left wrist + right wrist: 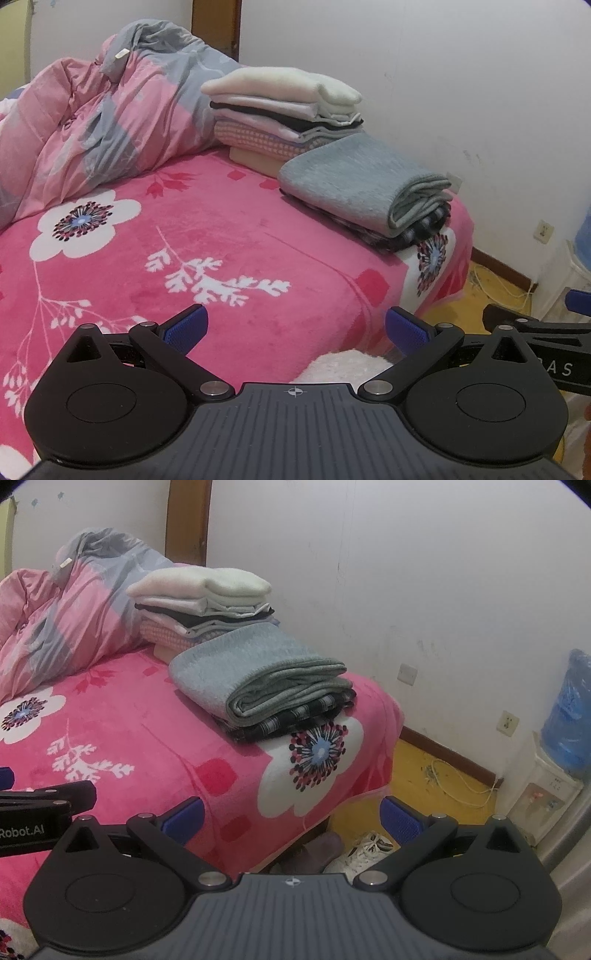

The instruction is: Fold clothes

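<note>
The folded grey towel [354, 181] lies on a dark plaid garment [295, 716] at the corner of my pink floral bed [221, 236], touching the taller stack of folded clothes [284, 107] just behind it. Beyond that stack sits the crumpled pink-and-grey quilt [92, 122]. My left gripper [295, 328] and right gripper [291, 816] hang near the bed's edge, jaws spread wide, holding nothing.
</note>
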### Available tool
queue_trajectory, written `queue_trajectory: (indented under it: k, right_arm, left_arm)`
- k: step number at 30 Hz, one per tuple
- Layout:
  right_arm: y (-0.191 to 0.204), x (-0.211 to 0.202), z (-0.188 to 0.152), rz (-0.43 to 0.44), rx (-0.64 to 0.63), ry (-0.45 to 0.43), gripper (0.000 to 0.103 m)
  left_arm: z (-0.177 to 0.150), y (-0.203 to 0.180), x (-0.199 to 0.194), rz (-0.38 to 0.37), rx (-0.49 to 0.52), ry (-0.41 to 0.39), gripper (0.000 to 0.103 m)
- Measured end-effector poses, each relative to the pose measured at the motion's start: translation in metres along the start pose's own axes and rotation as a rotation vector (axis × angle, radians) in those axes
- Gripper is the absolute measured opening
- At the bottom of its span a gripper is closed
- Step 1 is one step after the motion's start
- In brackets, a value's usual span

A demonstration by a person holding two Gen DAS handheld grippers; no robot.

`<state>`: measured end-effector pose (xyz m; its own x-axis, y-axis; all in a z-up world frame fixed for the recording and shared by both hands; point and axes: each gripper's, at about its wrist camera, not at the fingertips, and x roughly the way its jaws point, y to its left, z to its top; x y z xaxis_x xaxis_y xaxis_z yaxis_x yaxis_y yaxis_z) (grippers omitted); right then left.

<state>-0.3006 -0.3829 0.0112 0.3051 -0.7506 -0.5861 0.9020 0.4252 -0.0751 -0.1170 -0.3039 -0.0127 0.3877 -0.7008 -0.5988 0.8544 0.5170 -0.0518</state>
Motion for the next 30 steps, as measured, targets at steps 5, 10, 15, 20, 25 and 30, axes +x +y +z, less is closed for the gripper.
queue_trajectory:
  k: [5, 10, 15, 20, 25, 30]
  right_arm:
    - [-0.0004, 0.0011, -0.0009, -0.002, -0.001, 0.005, 0.103]
    - [-0.0020, 0.0043, -0.0018, -0.001, 0.003, 0.011, 0.103]
    - [-0.0041, 0.0073, -0.0030, -0.007, 0.005, 0.019, 0.103]
    - [-0.0043, 0.0077, -0.0031, -0.009, 0.006, 0.021, 0.103]
    - [-0.0042, 0.0081, -0.0027, -0.009, 0.002, 0.022, 0.103]
    - [-0.0042, 0.0076, -0.0027, -0.011, 0.003, 0.023, 0.103]
  left_arm:
    - [-0.0006, -0.0019, 0.0015, 0.005, 0.005, 0.002, 0.103]
    - [-0.0018, -0.0044, 0.0052, 0.014, 0.012, 0.010, 0.103]
    - [-0.0029, -0.0050, 0.0066, 0.014, 0.011, 0.015, 0.103]
    - [-0.0031, -0.0049, 0.0073, 0.012, 0.007, 0.017, 0.103]
    - [-0.0034, -0.0034, 0.0086, 0.013, 0.000, 0.023, 0.103]
    - [-0.0029, -0.0028, 0.0083, 0.014, -0.002, 0.023, 0.103]
